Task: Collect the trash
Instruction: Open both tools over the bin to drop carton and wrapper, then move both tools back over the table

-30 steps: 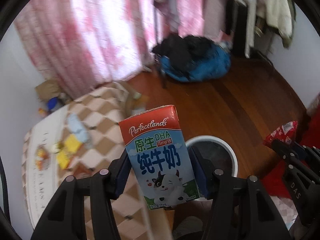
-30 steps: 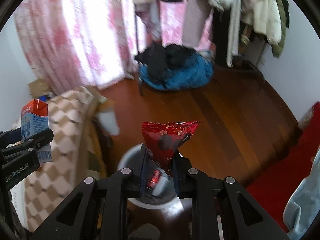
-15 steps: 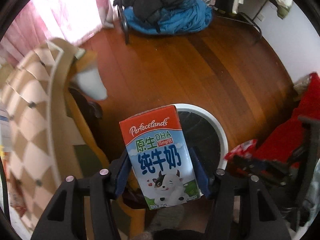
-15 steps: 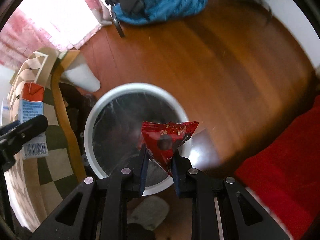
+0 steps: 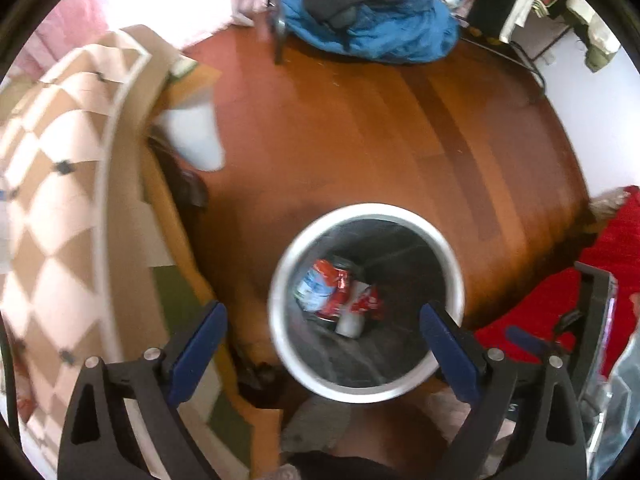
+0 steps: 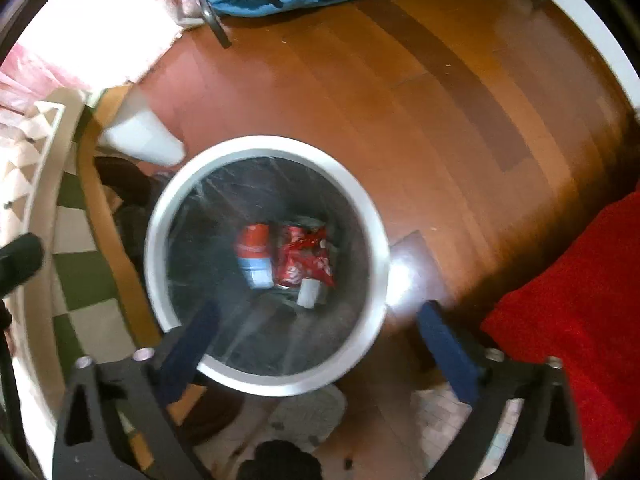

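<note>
**Carton and wrapper land in the bin as both grippers let go**

Seen from above, a round white-rimmed trash bin (image 6: pixel 362 200) stands on a wooden floor (image 6: pixel 460 100), lined with a clear bag. At its bottom lies a milk carton (image 6: pixel 253 256), flat on its side: in the right wrist view its long axis runs up and down the picture, red end toward the top, pale blue end toward the bottom. Just beside it, on the right, sits a crumpled red snack wrapper (image 6: pixel 304 256), touching or nearly touching the carton, above a small white object; what that is cannot be told.

The left gripper (image 5: pixel 322 320) points steeply down over the bin; its jaws have just been opening and now stand spread wide, nothing between them. The right gripper (image 6: pixel 316 320) points straight down over the bin mouth, its jaws likewise just opened, wide apart and bare.

In the left wrist view the carton (image 5: pixel 316 288) lies tilted. A checked cloth (image 5: pixel 52 184) is at the left, a red fabric (image 6: pixel 580 320) at the right, and a blue bundle (image 5: pixel 380 36) at the far side of the floor.
</note>
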